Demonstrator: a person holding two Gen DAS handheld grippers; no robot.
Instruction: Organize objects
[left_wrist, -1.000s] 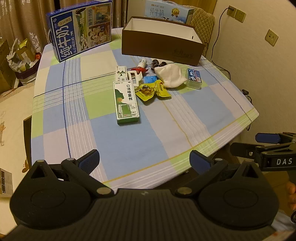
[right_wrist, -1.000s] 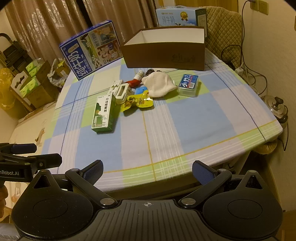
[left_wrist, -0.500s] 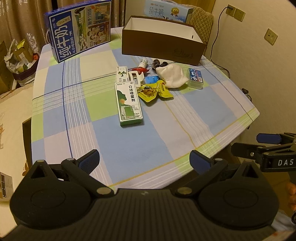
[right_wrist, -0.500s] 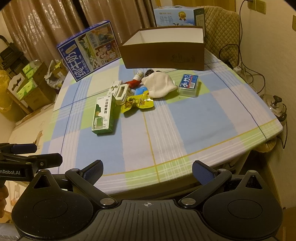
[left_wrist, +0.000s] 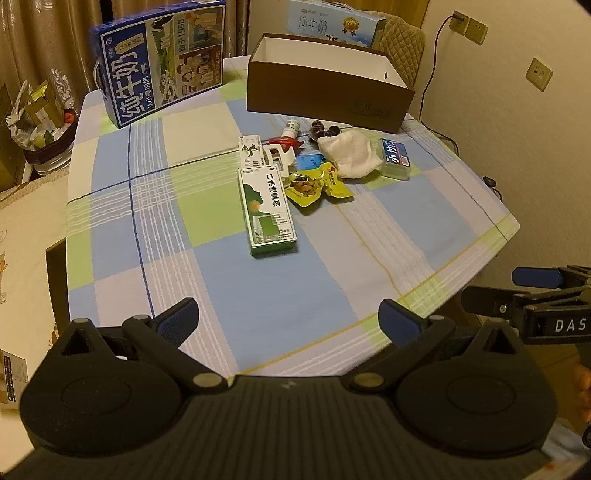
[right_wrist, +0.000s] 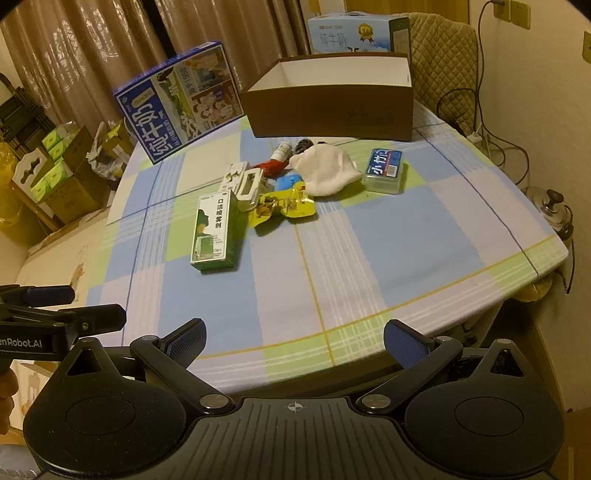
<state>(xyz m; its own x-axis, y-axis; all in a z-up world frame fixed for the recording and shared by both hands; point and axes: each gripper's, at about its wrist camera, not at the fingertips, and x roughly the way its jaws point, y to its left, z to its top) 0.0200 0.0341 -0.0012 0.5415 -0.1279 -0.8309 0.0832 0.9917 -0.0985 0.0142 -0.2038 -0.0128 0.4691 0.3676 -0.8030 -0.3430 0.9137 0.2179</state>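
Clutter lies in a loose cluster toward the far middle of the table (left_wrist: 207, 284), which is covered by a smooth checked cloth of blue, green and lilac squares. Nearest in the cluster is a long green-and-white carton (left_wrist: 266, 209), flat on its broad face. Just beside its far end sit a small white printed box (left_wrist: 250, 150) and a white plastic holder (left_wrist: 279, 159). To the right lies a crinkled yellow foil snack packet (left_wrist: 316, 184), touching a small blue packet (left_wrist: 311, 161) and a soft, rumpled white cloth (left_wrist: 350, 154). A clear rectangular plastic case with a blue label (left_wrist: 395, 158) rests right of the cloth. Farther back are a small white bottle (left_wrist: 291, 127), something red (left_wrist: 284, 140) and a dark object too small to tell.

Behind them stands an open brown cardboard box (left_wrist: 328, 96) with a white inside. A large blue milk carton (left_wrist: 162, 61) stands at the far left.

Both grippers hover at the near edge of the table, holding nothing: the left gripper (left_wrist: 288, 321) has its ribbed blue pads (left_wrist: 180, 323) spread wide, and the right gripper (right_wrist: 294, 341) is likewise spread, its pads (right_wrist: 403, 345) well apart.
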